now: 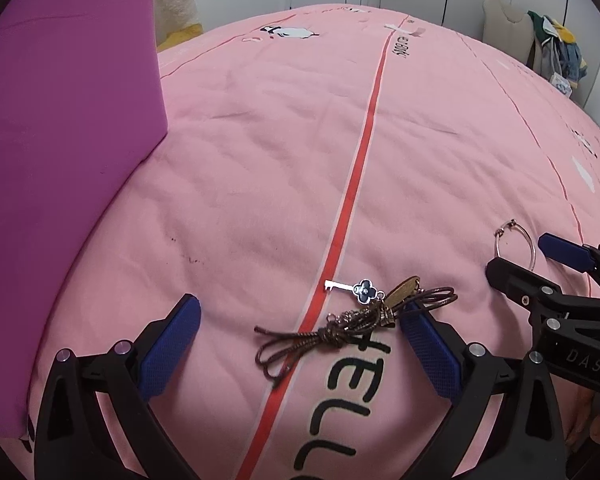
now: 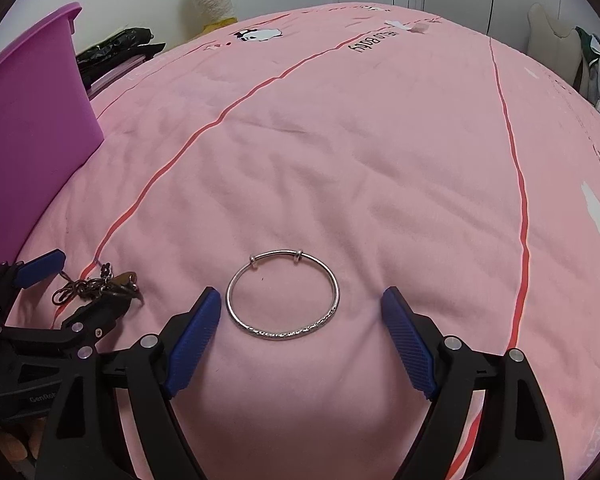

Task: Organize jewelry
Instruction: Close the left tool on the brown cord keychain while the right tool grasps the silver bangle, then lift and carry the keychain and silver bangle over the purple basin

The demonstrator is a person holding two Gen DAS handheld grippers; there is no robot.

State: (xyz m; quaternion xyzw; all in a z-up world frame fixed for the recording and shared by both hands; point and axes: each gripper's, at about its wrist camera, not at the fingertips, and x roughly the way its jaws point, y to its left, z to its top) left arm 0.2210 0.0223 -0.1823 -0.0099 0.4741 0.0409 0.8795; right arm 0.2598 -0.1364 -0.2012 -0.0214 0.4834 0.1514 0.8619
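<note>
While both sets of jaws are held wide and empty, the silver bangle [image 2: 283,295] is framed by the right gripper [image 2: 301,300] and the corded key pendant [image 1: 354,312] by the left gripper [image 1: 300,308], both flat on the pink bed [image 2: 340,140], for pickup

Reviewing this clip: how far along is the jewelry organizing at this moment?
Nothing looks put away yet. The silver bangle and the brown cord necklace with its key charm both lie on the pink bedspread. In hand: nothing; the right gripper stands open around the bangle, and the left gripper stands open over the necklace. Left: grasping both pieces and moving them, perhaps to the purple bin.
</note>
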